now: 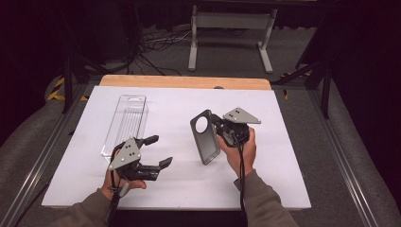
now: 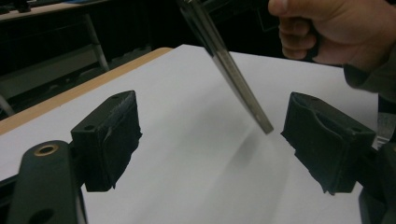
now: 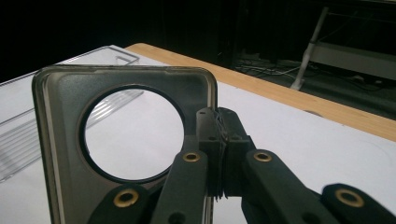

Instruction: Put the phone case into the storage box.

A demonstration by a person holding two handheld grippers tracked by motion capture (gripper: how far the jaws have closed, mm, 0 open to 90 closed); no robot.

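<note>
We hold the phone case (image 1: 205, 136) off the worktop (image 1: 179, 184) in our right gripper (image 3: 219, 140), jaws pinched on its edge, so our left gripper (image 1: 161, 151), jaws wide and empty, can take it; clear box (image 1: 126, 124) behind.

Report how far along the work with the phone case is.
Done: the phone case is off the table, clamped at one edge in the right gripper. In hand: the left gripper, jaws open and empty, faces it. Left: the clear plastic package lies untouched on the white table.
</note>
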